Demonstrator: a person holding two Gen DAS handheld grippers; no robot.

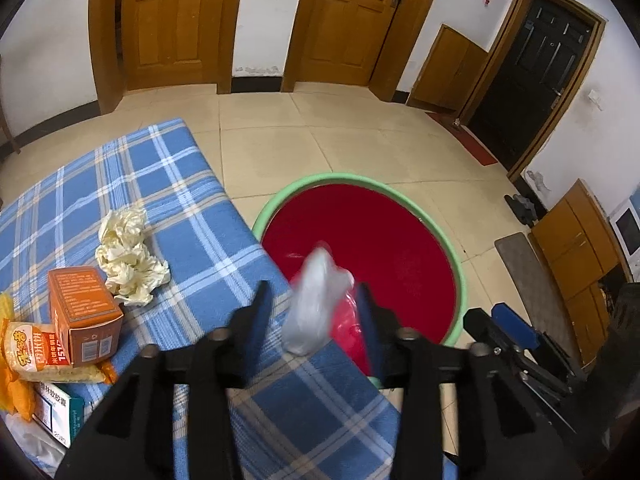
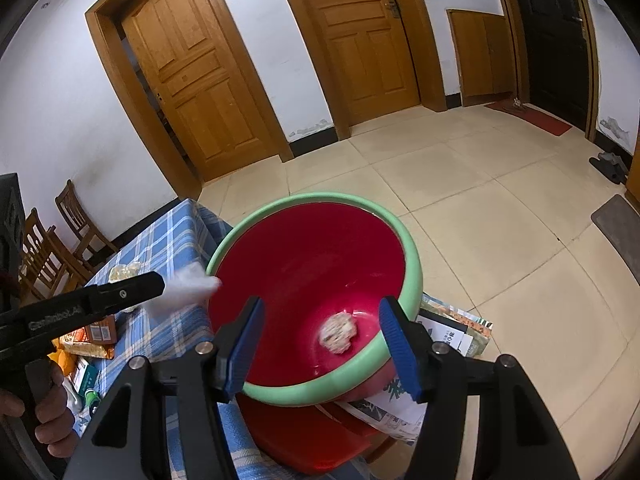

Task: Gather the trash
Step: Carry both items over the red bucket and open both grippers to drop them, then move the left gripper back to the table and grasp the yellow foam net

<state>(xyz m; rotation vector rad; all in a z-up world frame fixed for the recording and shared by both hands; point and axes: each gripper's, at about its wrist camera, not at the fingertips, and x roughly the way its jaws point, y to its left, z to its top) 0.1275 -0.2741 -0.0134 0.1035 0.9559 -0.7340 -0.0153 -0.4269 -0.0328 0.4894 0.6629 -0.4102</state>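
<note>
Our left gripper (image 1: pixel 316 304), jaws apart, drops the plastic wad (image 1: pixel 316 300) toward the red basin (image 1: pixel 360 240) at 1 o'clock; right gripper (image 2: pixel 320 340) hangs open, empty.

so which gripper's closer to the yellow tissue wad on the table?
Left. The left gripper is over the table edge, the wad ahead to its left. The right gripper is open over the red basin, off the table.
</note>
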